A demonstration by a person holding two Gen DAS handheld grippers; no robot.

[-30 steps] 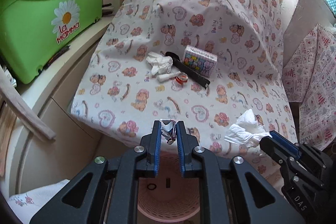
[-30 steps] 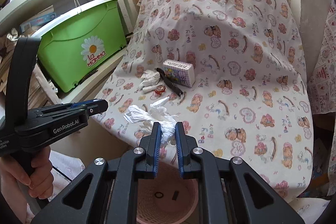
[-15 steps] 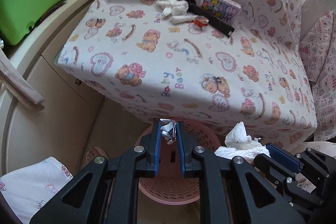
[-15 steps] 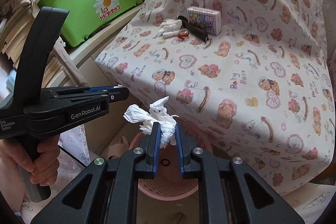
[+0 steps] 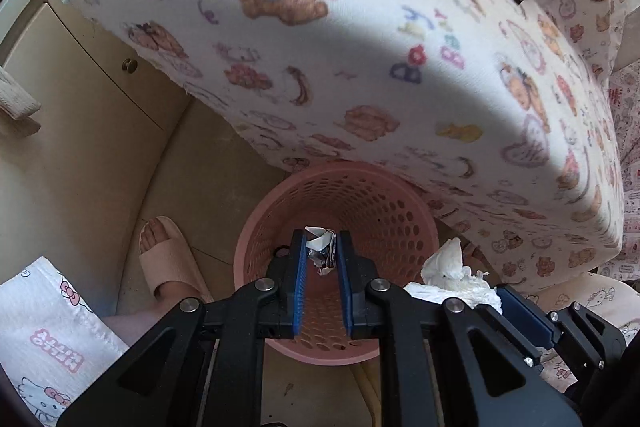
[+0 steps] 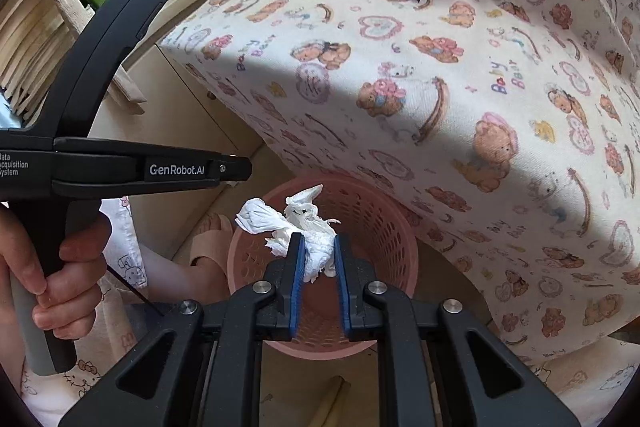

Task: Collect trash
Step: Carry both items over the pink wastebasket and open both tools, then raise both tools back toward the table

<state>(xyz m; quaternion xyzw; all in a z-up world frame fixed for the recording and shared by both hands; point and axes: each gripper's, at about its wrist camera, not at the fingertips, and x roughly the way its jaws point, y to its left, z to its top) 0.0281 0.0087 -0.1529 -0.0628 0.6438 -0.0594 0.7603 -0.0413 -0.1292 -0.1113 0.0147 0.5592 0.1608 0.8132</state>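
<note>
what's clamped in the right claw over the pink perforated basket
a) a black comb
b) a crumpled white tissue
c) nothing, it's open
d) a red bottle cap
b: the right claw is shut on a crumpled white tissue above the pink perforated plastic basket.

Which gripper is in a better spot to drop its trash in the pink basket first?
Probably the left gripper: its crumpled silver wrapper sits over the middle of the pink plastic basket. The right gripper's white tissue pokes past the rim.
</note>
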